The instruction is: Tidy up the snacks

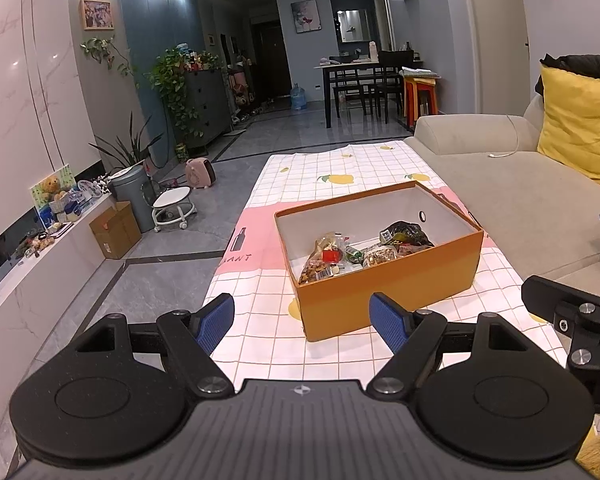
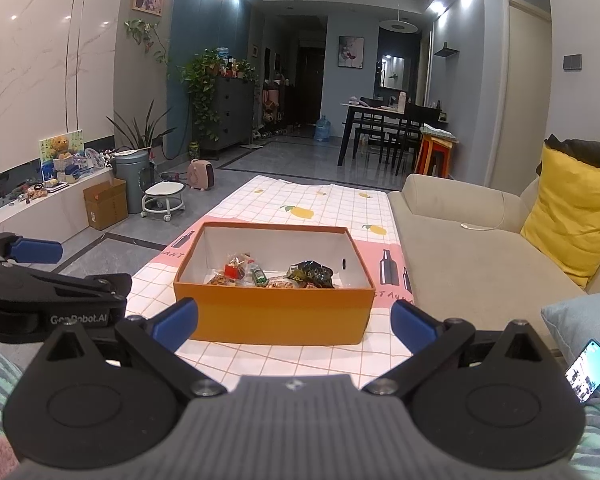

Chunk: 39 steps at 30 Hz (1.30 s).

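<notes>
While both tools are hovering short of the table, the snacks are sitting inside the box.

Both the left gripper [image 1: 302,322] and the right gripper [image 2: 294,322] are hanging with fingers spread wide and nothing between them. The orange box [image 2: 274,312] is lying straight ahead of the right gripper, its long side facing it squarely; from the left gripper it is sitting ahead and slightly to the right, turned corner-on. The snack packets [image 2: 272,274] are clustering along the box's near wall, including a dark crumpled bag [image 2: 311,274]; individual wrappers are too small to identify, perhaps nuts. The checked tablecloth [image 1: 340,168] looks bare beyond the box. The right gripper seems better lined up for reaching in.
</notes>
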### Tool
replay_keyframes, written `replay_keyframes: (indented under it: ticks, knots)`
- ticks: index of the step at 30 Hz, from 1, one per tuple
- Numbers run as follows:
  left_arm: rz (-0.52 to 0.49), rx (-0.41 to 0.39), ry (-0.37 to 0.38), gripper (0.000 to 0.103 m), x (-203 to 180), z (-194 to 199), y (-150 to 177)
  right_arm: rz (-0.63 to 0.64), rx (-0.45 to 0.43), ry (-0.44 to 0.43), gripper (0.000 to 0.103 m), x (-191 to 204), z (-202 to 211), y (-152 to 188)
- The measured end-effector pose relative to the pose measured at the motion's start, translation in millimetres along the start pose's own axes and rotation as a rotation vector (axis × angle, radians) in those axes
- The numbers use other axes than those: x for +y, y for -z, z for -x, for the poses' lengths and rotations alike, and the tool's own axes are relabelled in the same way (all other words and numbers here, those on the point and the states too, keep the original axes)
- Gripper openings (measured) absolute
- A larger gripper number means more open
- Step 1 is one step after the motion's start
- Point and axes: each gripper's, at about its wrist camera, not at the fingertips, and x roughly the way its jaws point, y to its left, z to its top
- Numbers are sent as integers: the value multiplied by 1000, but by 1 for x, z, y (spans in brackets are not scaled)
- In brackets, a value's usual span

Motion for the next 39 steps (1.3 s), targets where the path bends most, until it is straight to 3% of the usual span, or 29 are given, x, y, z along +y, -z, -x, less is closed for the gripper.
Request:
replay_keyframes:
  ticks: [39]
  knots:
    - [-4,-13,-10,90,19,3,-10,-12,12,-12,99,-3,-2,-1]
